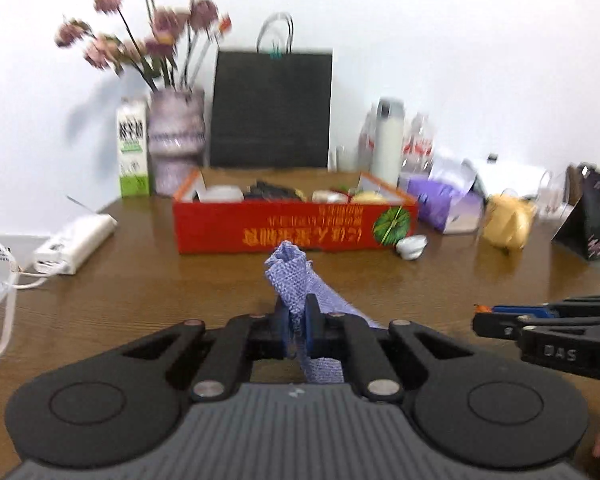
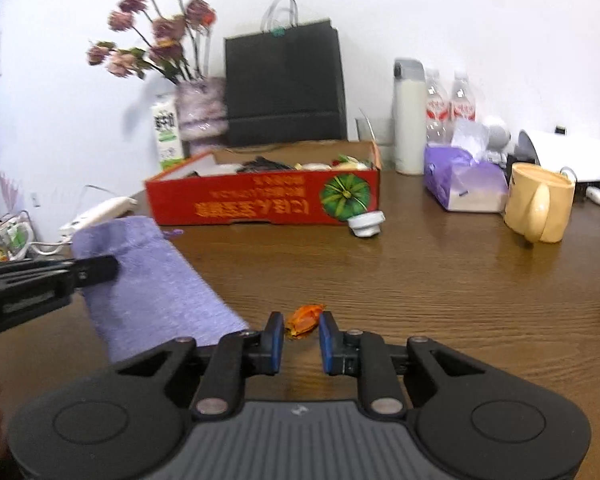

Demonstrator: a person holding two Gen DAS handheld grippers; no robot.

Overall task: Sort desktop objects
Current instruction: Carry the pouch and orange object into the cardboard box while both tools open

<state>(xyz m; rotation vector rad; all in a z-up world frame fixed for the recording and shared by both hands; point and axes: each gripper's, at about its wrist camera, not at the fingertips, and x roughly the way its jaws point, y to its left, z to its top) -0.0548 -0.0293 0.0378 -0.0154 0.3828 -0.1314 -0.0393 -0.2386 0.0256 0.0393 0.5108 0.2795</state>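
Note:
My left gripper [image 1: 298, 318] is shut on a purple woven cloth pouch [image 1: 290, 276], held just above the wooden table; the pouch [image 2: 152, 280] shows in the right wrist view with the left gripper [image 2: 100, 268] clamped on its edge. My right gripper [image 2: 301, 334] is open, its blue pads either side of a small orange wrapped candy [image 2: 303, 319] lying on the table; the candy is not gripped. The right gripper [image 1: 484, 318] shows at the right edge of the left wrist view. A red open box [image 1: 296, 220] holding several items stands farther back.
A white bottle cap [image 2: 365, 223] lies in front of the red box [image 2: 260, 200]. A yellow mug [image 2: 538, 202], purple tissue pack [image 2: 460, 184], white thermos [image 2: 410, 120], black paper bag [image 2: 286, 84], flower vase [image 1: 176, 140], milk carton [image 1: 133, 148] and white power strip [image 1: 76, 244] surround the table.

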